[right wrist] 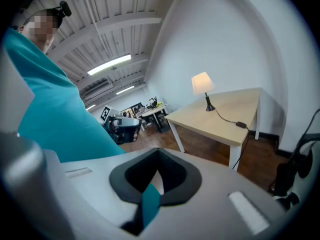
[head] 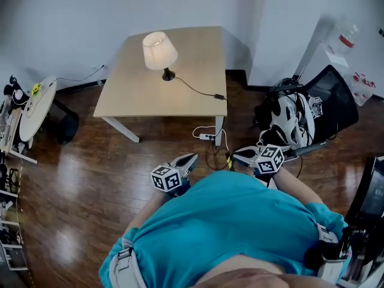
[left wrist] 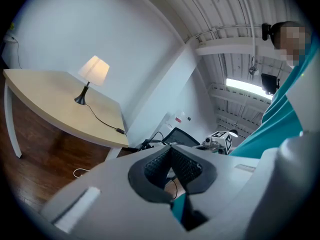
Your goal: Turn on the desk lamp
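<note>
A desk lamp with a white shade on a thin black stem stands at the back of a light wooden table; its shade glows warm. A black cord runs from its base to an inline switch at the table's right edge. The lamp shows far off in the left gripper view, and the lamp likewise in the right gripper view. My left gripper and right gripper are held close to my body, well short of the table, both shut and empty.
A white power strip with cables lies on the wooden floor under the table's front edge. A black office chair carrying a black-and-white helmet stands to the right. A round white side table and shelves stand at the left.
</note>
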Demonstrator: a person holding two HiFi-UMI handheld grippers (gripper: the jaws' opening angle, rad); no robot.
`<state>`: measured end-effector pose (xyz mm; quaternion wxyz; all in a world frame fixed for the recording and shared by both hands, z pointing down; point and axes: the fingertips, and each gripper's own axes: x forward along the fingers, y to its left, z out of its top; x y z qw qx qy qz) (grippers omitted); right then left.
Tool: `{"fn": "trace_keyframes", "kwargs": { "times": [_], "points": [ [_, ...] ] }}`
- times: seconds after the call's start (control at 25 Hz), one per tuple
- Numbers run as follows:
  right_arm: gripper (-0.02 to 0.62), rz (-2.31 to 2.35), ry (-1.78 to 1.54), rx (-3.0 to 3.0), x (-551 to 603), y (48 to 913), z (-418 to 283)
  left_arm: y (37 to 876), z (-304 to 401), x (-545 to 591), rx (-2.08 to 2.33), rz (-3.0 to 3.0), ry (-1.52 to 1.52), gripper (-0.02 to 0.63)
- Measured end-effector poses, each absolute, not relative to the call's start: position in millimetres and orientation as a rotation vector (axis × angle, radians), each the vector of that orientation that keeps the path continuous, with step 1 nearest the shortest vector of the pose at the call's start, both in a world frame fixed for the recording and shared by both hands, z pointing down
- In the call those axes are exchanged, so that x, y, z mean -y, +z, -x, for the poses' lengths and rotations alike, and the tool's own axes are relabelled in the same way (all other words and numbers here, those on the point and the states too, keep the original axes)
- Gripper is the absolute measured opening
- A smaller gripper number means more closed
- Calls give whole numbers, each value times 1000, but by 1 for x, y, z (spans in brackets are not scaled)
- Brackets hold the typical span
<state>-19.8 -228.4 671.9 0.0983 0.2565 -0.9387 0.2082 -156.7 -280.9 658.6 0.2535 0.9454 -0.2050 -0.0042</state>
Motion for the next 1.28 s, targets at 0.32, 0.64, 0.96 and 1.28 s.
{"fn": "trace_keyframes", "kwargs": {
  "times": [0.32,0.64,0.96,1.28],
  "points": [
    [2,-736,523,2869,104,657,-86,656,49,161,631,-2545,-15,0],
    [2,-641,598,2895,3,696,-166,664,-44,25,634,-2671,176,0],
    [2,-635,456,2897,-98,666,-65,662,60,-80,660,-2685,77,0],
    [2,-791,621,2889,-166,664,43,676,186,-143,568,-2668,127,0]
  ]
}}
